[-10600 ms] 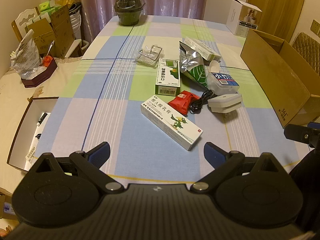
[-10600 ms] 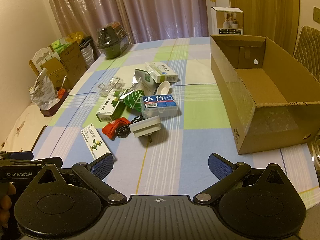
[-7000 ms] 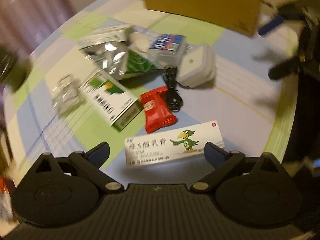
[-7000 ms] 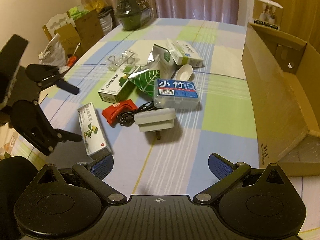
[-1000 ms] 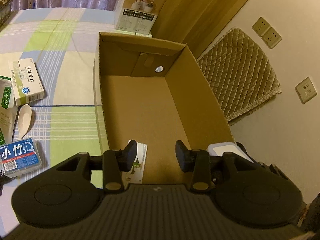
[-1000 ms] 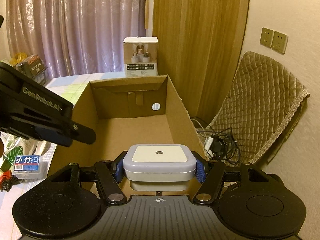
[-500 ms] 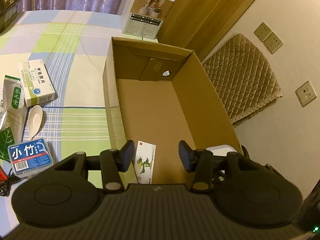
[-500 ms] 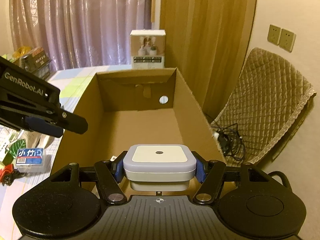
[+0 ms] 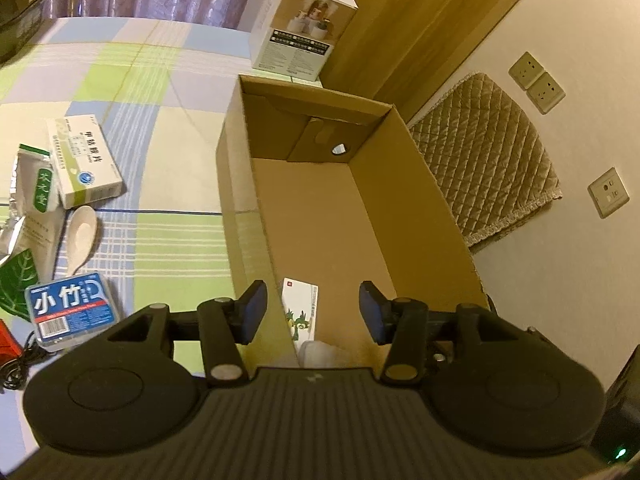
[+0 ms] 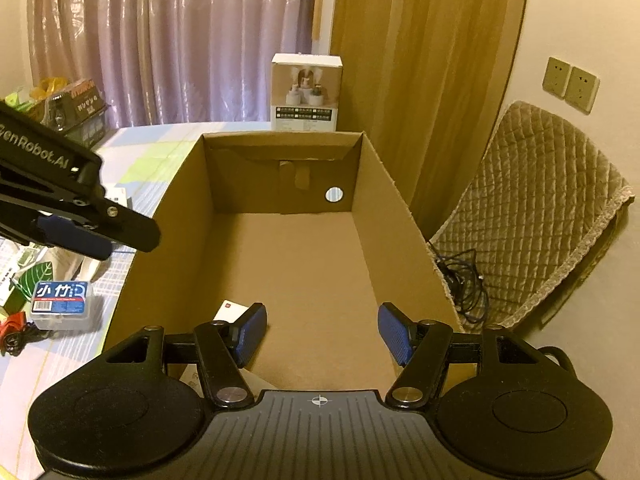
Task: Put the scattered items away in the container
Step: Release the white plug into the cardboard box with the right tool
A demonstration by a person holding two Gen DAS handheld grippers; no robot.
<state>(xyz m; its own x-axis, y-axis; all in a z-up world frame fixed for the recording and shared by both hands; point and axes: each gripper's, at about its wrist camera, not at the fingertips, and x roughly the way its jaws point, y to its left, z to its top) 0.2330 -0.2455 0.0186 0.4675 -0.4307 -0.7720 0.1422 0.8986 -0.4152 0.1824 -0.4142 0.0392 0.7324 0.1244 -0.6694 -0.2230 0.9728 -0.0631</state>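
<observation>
The open cardboard box (image 9: 236,184) stands on the table's right side; it also shows in the right wrist view (image 10: 384,184). My left gripper (image 9: 312,314) is open above its near left wall. A long white carton with a green parrot (image 9: 301,316) lies on the box floor, also seen in the right wrist view (image 10: 232,309). A white charger block (image 9: 320,354) lies at the box's near end. My right gripper (image 10: 322,336) is open and empty over the box's near end. On the table lie a blue-labelled plastic case (image 9: 72,306), a white spoon (image 9: 82,236) and a white medicine box (image 9: 82,160).
A white product box (image 9: 300,44) stands behind the cardboard box. A foil pouch with green leaf print (image 9: 28,216), a red packet (image 9: 6,344) and a black cable (image 9: 16,364) lie at the left. A quilted chair (image 10: 548,216) stands to the right.
My right gripper has opened and let go of the white charger block, which now lies in the box. My left gripper has opened wider and pulled back.
</observation>
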